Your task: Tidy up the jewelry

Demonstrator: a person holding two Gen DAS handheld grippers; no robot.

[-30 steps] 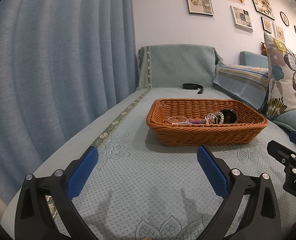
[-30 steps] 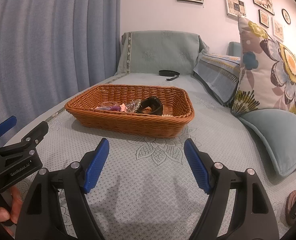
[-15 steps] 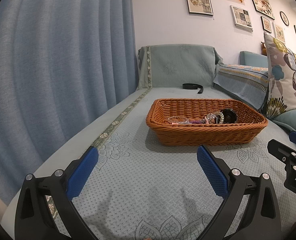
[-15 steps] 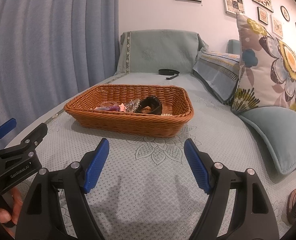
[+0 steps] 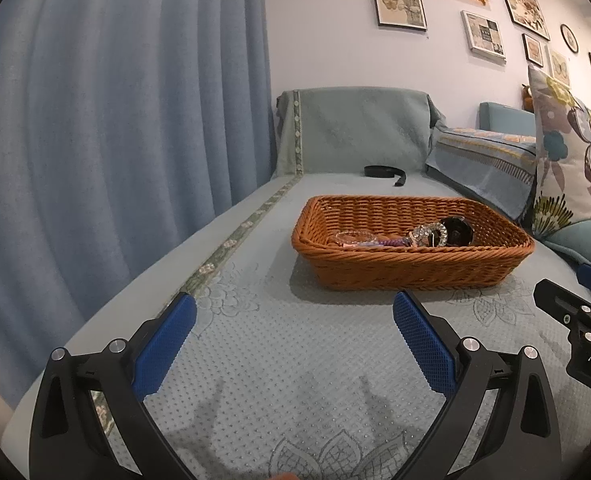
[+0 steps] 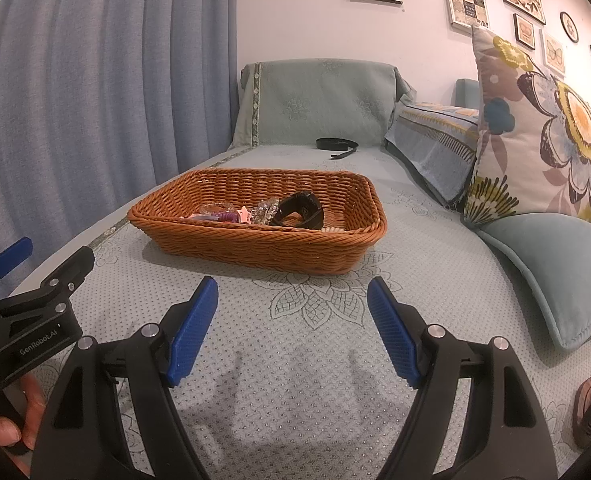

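An orange wicker basket (image 5: pixel 411 270) (image 6: pixel 263 248) sits on the pale green sofa cover ahead of both grippers. Inside lie a black watch (image 6: pixel 301 210) (image 5: pixel 457 232), a crystal bracelet (image 5: pixel 427 235) (image 6: pixel 265 210), a purple beaded piece (image 6: pixel 225 216) and a clear bangle (image 5: pixel 349 237). My left gripper (image 5: pixel 293 312) stands open, nothing between its blue pads, well short of the basket. My right gripper (image 6: pixel 293 296) is open too, empty, also short of the basket. Each gripper shows at the edge of the other's view.
A black strap (image 5: pixel 383 172) (image 6: pixel 337 145) lies on the cover beyond the basket. Blue curtains (image 5: pixel 115 120) hang along the left. A floral cushion (image 6: pixel 543 132) and a teal cushion (image 6: pixel 551 268) sit on the right. A brown round object (image 6: pixel 585 404) peeks in at the lower right.
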